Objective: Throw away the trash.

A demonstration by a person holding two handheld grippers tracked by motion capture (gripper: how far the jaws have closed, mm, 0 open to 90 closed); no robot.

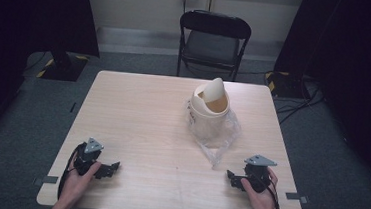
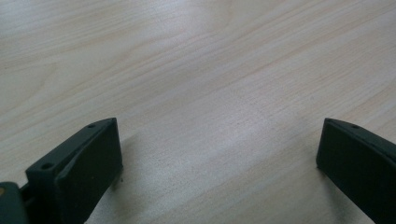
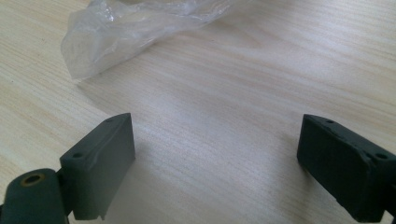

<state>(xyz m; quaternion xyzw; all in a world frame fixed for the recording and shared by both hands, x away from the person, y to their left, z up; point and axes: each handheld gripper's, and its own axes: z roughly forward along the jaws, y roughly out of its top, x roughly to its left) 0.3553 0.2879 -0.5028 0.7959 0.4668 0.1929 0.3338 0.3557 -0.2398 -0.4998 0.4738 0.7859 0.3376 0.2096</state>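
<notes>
- Left gripper (image 1: 114, 167) rests wide, nothing between, on the tabletop (image 1: 146, 126)
- Right gripper (image 1: 230, 176) gapes wide, near the clear plastic bag (image 3: 116, 32) under the bin (image 1: 209, 111)

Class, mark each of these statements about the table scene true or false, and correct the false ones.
1. The small bin stands on the table with its swing lid tipped. True.
2. The clear plastic bag lies beside the bin, on the near side. True.
3. The right tool is clamped on the bag. False: its jaws stand open over bare wood, with the bag apart from them.
4. The left tool holds the bin. False: it rests open near the table's front edge, far from the bin.
5. A folding chair stands behind the table. True.
</notes>
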